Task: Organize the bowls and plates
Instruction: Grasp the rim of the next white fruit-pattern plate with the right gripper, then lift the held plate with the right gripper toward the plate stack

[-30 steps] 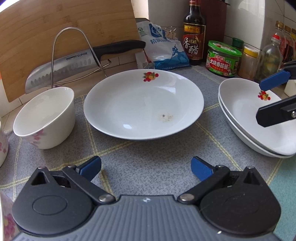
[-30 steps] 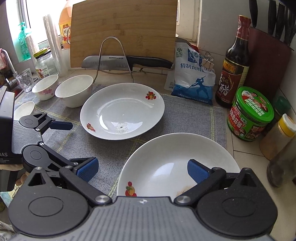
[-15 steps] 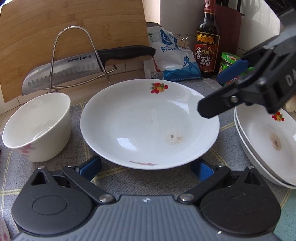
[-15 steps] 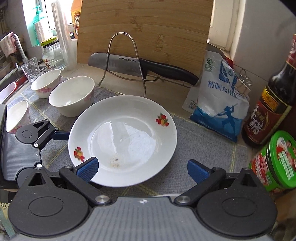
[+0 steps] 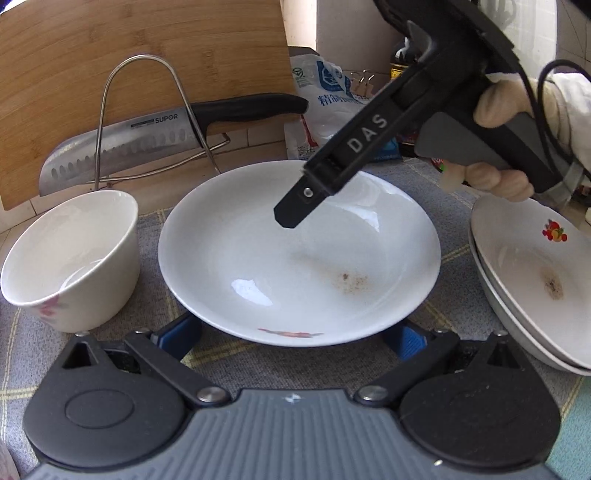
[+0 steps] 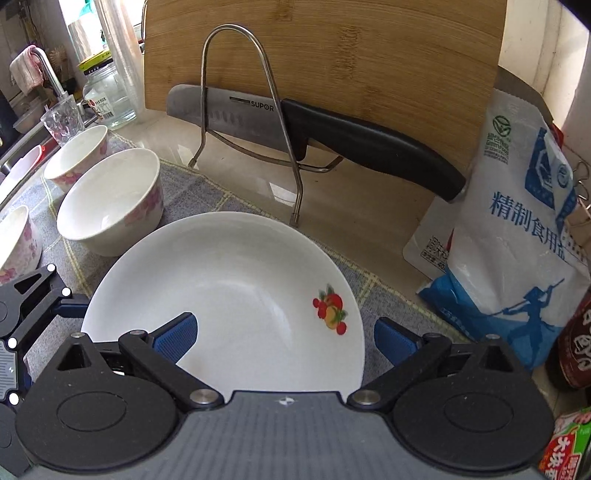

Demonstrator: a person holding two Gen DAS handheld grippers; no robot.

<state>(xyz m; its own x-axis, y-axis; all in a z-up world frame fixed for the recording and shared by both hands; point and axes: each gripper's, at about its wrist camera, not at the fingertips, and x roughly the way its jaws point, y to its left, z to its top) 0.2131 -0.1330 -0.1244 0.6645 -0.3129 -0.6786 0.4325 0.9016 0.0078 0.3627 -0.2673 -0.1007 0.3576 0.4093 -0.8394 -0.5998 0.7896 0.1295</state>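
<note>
A grey checked mat [image 5: 155,240] covered the counter [image 6: 351,206]. On the mat sat a white plate [image 5: 295,266], a bowl [image 5: 70,254] just left of it, and two stacked plates [image 5: 532,273] to its right. Behind the plate, a wire rack [image 6: 240,122] stood on bare counter.

A bamboo cutting board [image 6: 325,70] fills the upper middle of the right wrist frame, leaning upright. In front of it, a wire rack [image 6: 236,33] holds a black-handled knife [image 6: 314,136]. A blue-and-white salt bag [image 6: 517,236] stands at the right edge. At upper left sit a glass jar [image 6: 107,92] and a tumbler [image 6: 62,123]. A grey checked mat [image 5: 280,365] covers the lower counter.
</note>
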